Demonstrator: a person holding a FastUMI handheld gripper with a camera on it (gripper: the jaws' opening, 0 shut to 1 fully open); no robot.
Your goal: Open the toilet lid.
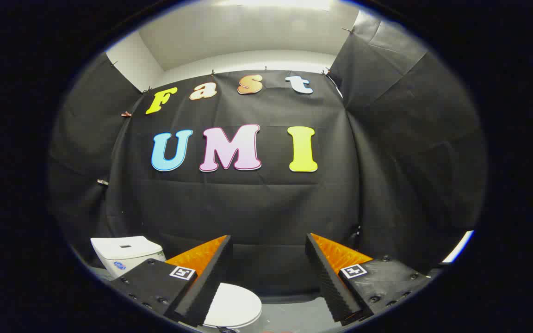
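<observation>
From the gripper view, the gripper (266, 277) hangs in the air with its jaws spread wide and nothing between them; the orange-backed fingers (201, 259) point toward the black cloth wall (257, 208) of the booth. The toilet (127, 256) sits low and off to the side of the left finger, which hides part of it: its white tank rises behind that finger, and the closed white lid (234, 305) shows below and just inside the finger's ribbed pad. The lid looks flat and down, so by my reading the task is at its approach step, with no contact made.

The next move, as I judge it, calls for dipping the gripper down and toward the left so that the lid's front rim comes between the jaws, or one finger hooks under it, before any lifting.

The toilet stands on a grey floor (294, 314), smooth and bare where it shows. Black cloth closes the booth on three sides, with a pale wall and ceiling (248, 41) above it.
</observation>
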